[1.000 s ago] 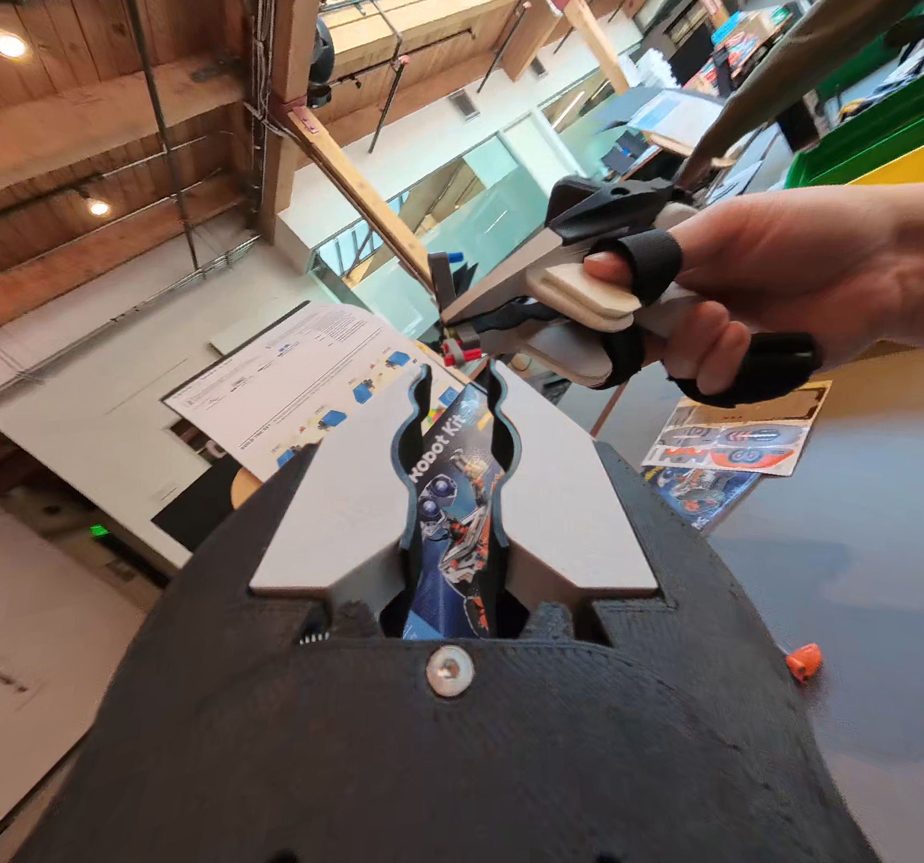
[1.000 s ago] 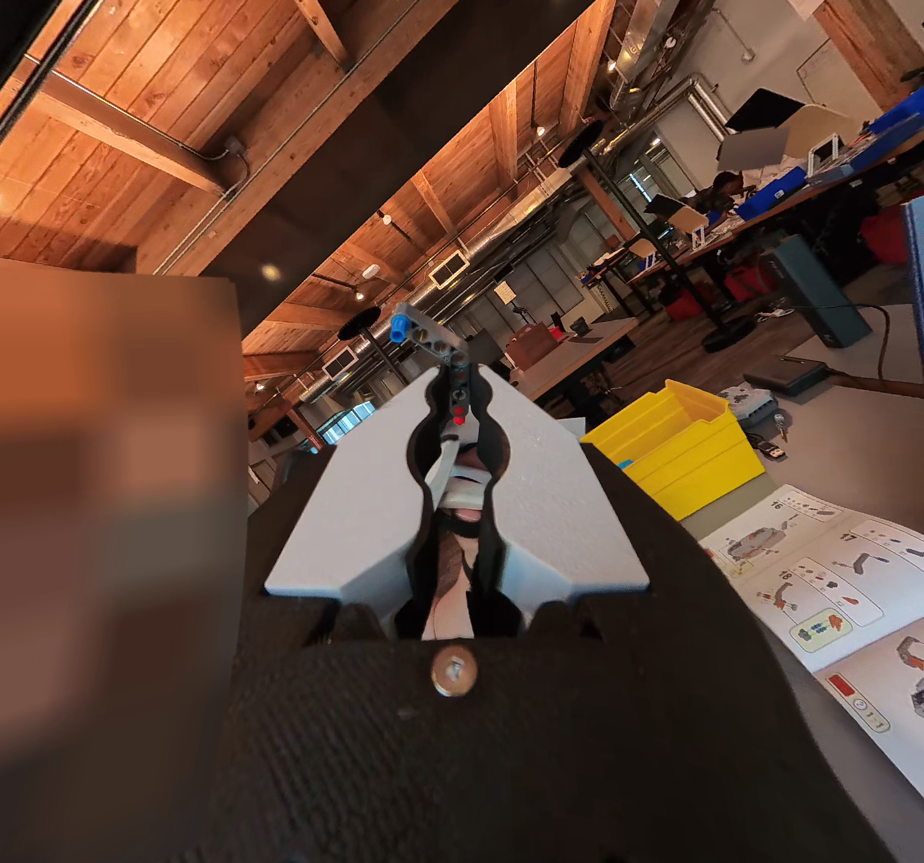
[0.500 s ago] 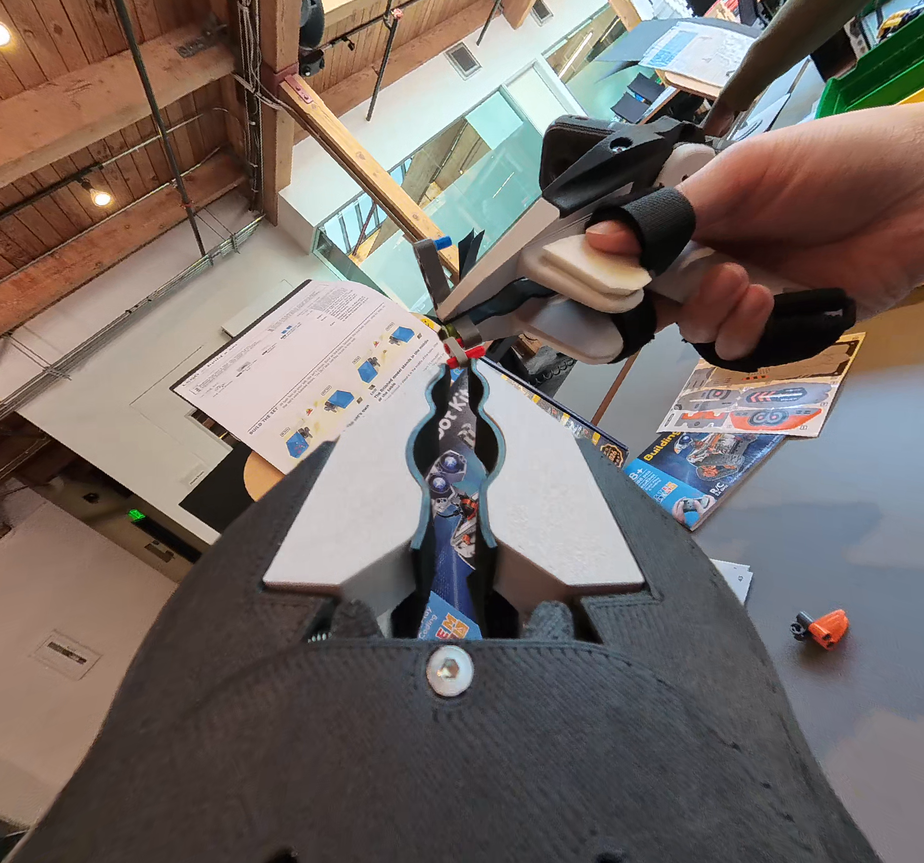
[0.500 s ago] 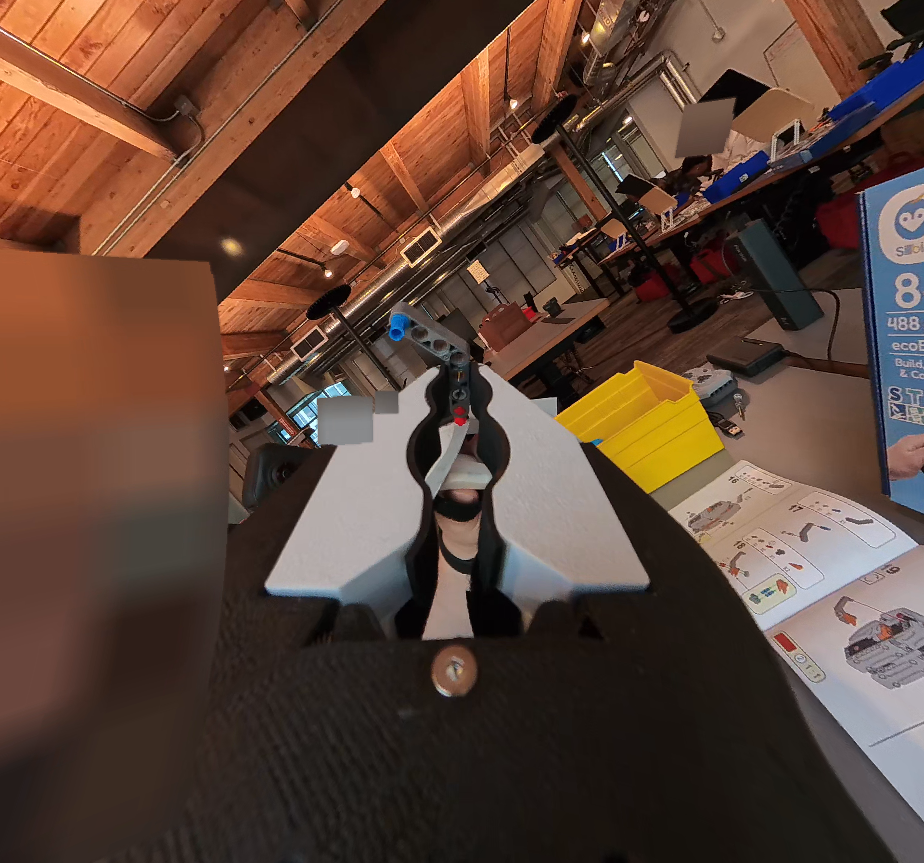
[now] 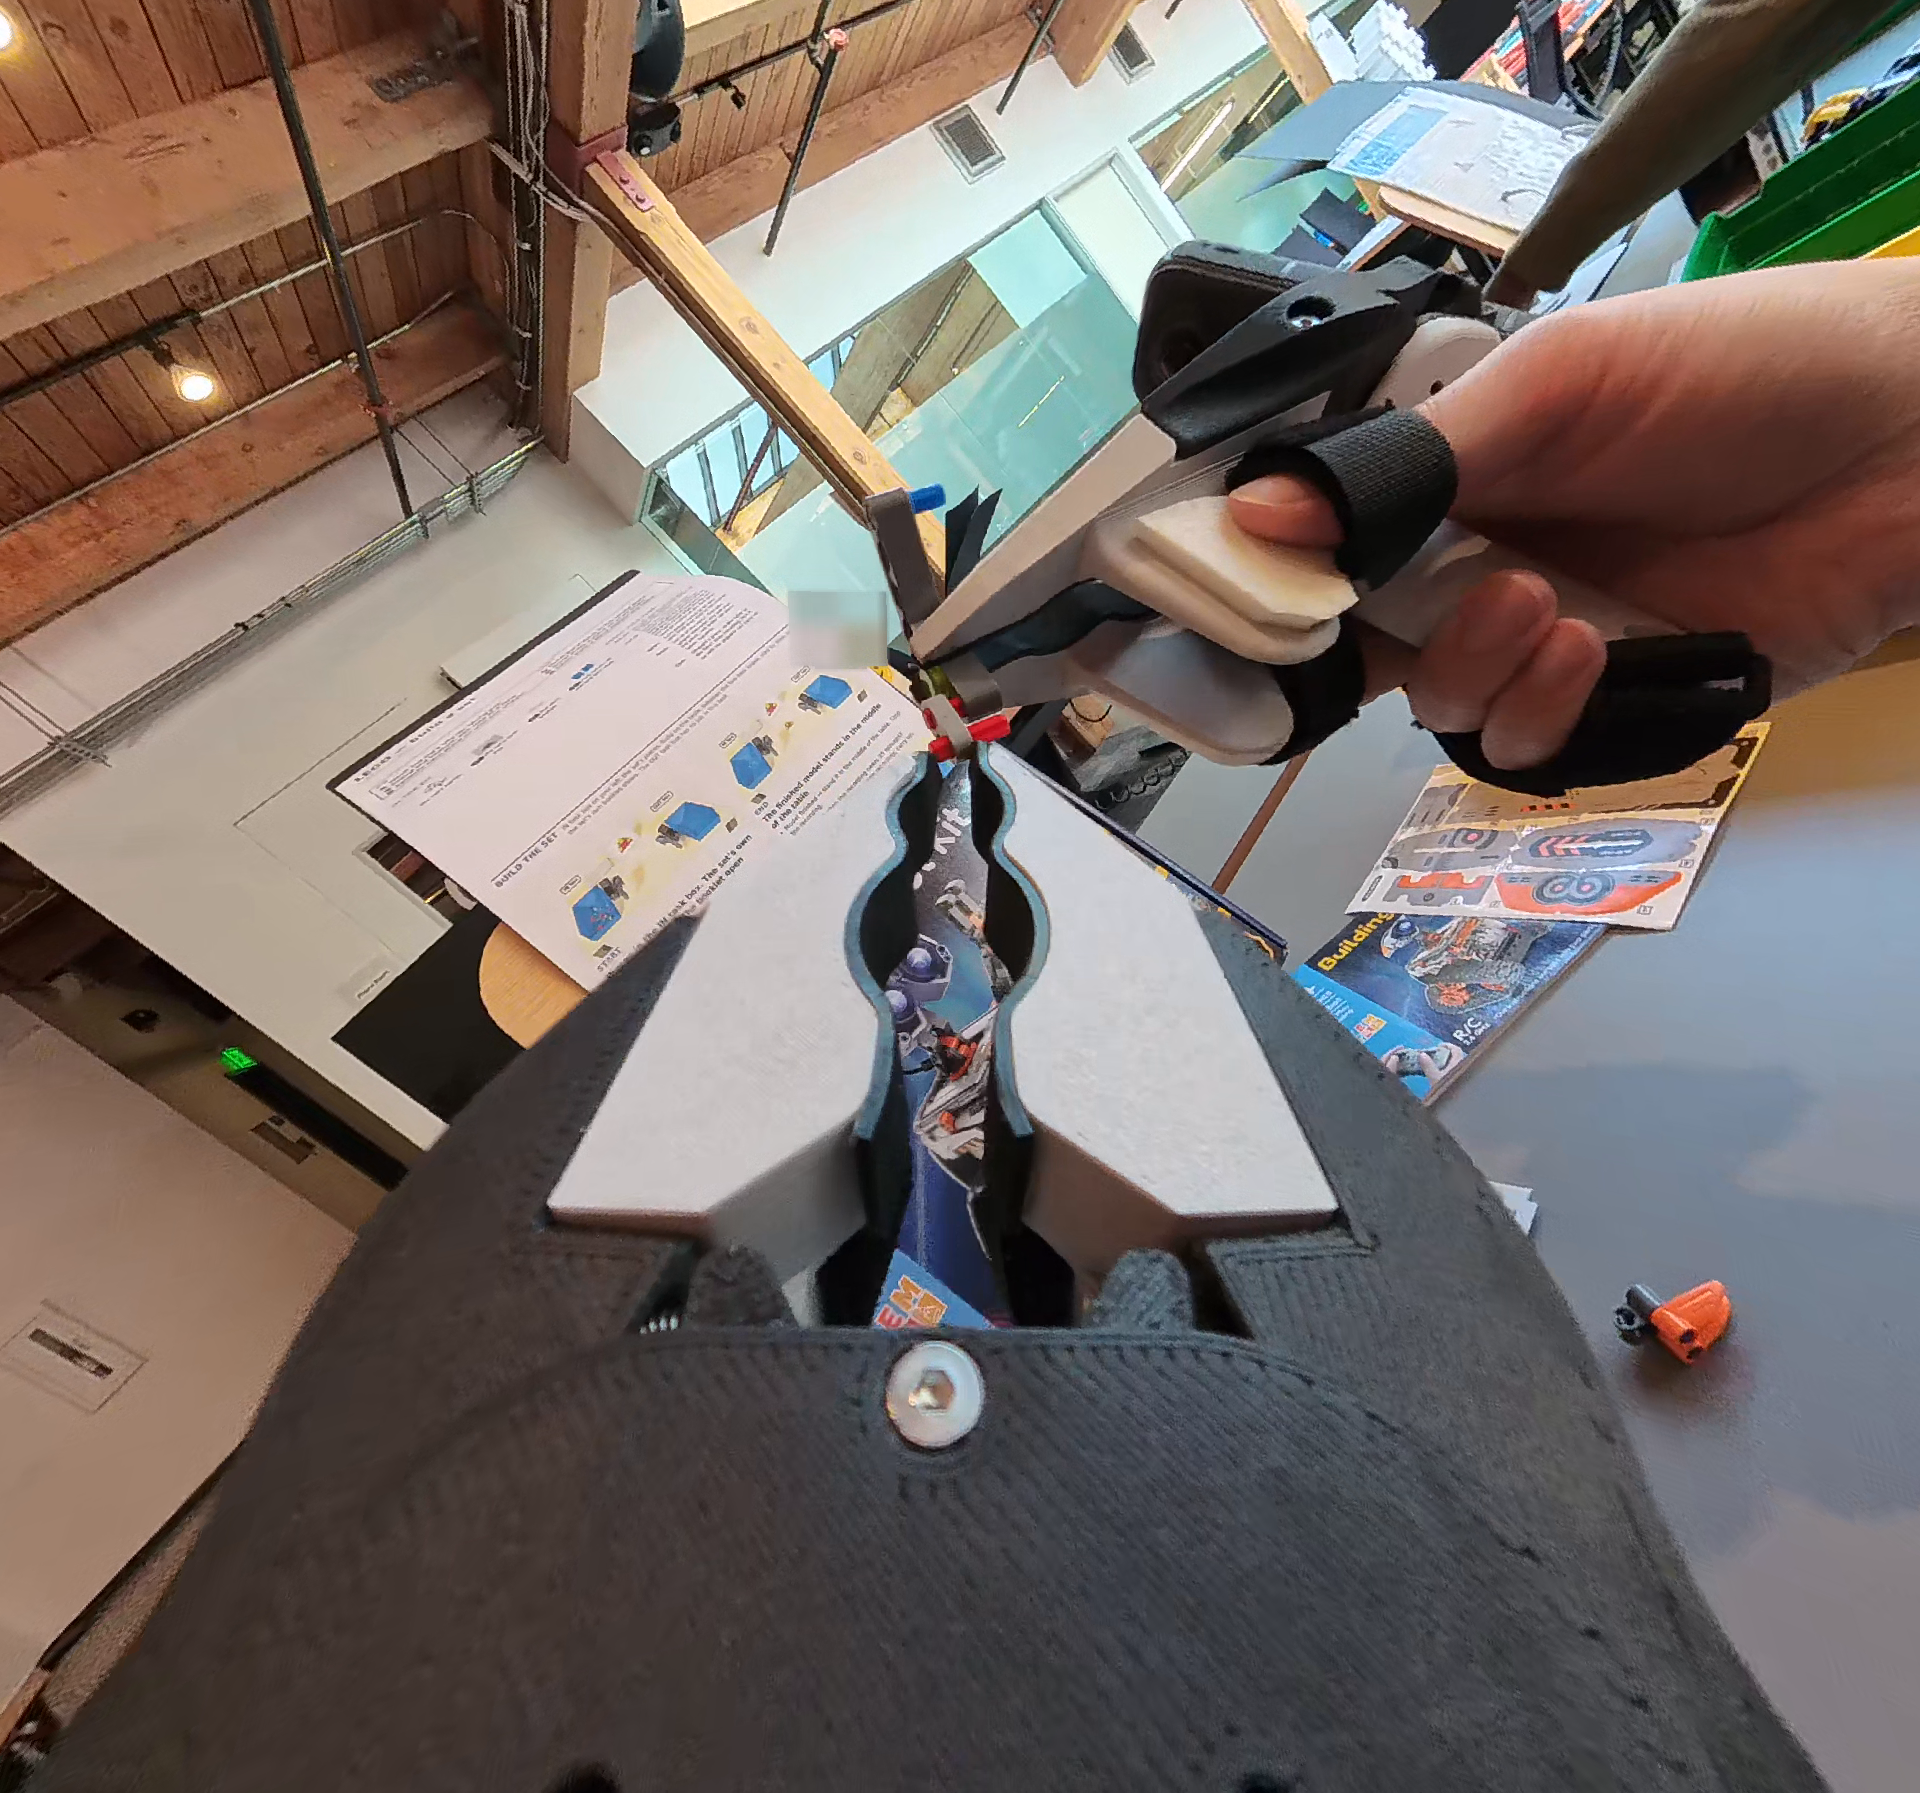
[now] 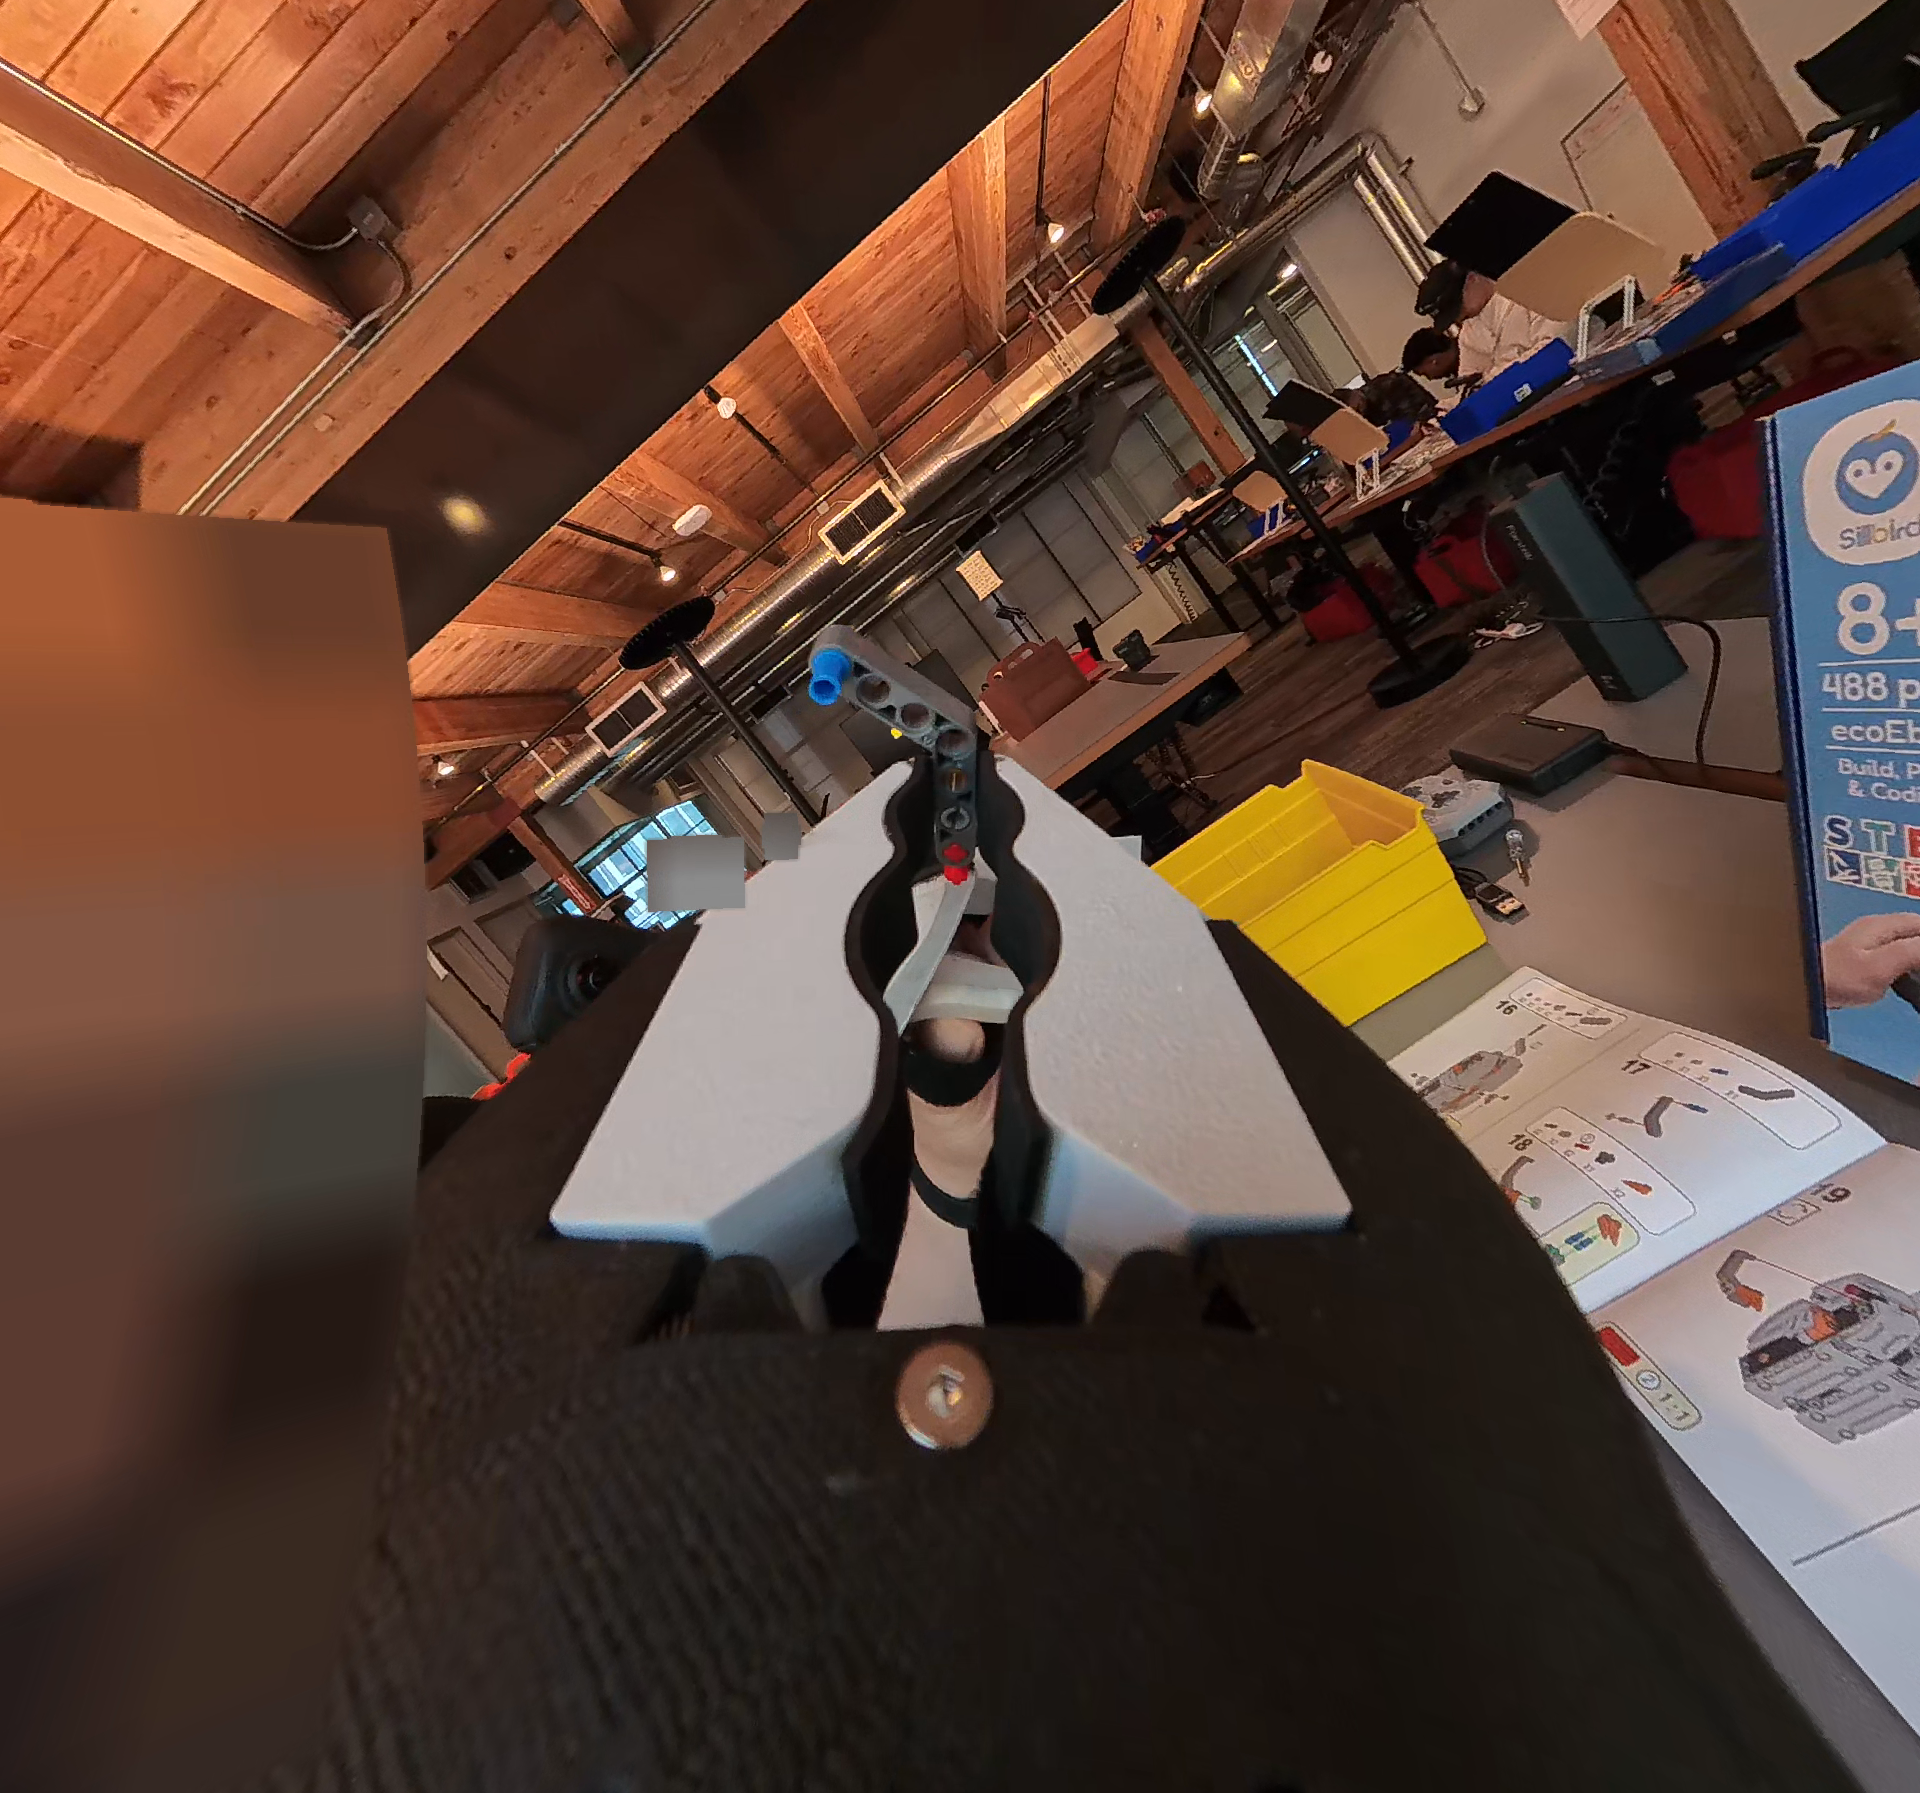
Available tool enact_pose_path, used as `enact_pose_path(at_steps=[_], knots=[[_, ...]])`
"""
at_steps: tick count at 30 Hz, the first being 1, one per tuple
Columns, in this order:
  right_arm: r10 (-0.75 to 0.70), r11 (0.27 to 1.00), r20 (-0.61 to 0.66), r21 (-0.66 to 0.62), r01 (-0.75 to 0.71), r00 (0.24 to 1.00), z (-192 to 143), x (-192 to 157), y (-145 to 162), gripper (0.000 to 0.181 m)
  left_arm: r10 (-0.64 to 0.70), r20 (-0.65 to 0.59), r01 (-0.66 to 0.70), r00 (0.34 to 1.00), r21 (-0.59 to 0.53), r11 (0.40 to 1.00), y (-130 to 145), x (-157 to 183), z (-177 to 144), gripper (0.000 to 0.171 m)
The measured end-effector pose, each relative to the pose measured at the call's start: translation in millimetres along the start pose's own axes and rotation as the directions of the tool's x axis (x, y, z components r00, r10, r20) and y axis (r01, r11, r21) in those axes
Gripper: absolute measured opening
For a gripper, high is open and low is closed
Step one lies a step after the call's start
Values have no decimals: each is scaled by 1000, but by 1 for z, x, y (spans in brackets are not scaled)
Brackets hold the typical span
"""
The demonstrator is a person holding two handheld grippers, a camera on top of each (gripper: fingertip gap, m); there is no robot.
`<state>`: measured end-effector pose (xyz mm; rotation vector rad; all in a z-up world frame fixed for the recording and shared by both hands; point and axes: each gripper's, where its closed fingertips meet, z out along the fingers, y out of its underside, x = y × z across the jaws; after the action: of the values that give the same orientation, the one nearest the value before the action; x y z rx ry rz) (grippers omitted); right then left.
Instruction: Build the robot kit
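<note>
Left wrist view: dark table [image 5: 1714,1120], timber ceiling [image 5: 156,133].

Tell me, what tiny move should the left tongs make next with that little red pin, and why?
Probably squeeze the left tongs a little tighter. Their tips sit right at the red pin with only a thin gap showing, and the right tongs grip the grey bent beam that carries the pin, holding it steady.
</note>
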<state>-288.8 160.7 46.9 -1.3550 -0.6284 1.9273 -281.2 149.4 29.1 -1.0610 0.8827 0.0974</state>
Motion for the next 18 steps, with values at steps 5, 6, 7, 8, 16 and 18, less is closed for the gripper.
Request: enact_pose_path(at_steps=[5,6,7,8,16,18], knots=[[2,1000,2,2,-2,1000,1,0,1,7,-33,-6,33,999,14,999,0,-1,-1,4],[-1,1000,-3,1,1,1000,1,1,1,7,-39,-10,39,999,12,999,1,-1,-1,3],[-3,1000,-4,-1,3,1000,1,1,1,7,-43,-16,44,999,9,999,2,0,-1,3],[0,1000,-1,0,0,1000,1,1,1,7,-47,-19,47,999,11,999,2,0,-1,3],[-28,1000,-9,0,28,1000,0,-2,-1,7,-38,0,38,999,28,999,1,1,2,0],[-32,999,-21,17,32,999,-2,0,-4,7,-31,11,30,999,42,999,0,1,1,0]])
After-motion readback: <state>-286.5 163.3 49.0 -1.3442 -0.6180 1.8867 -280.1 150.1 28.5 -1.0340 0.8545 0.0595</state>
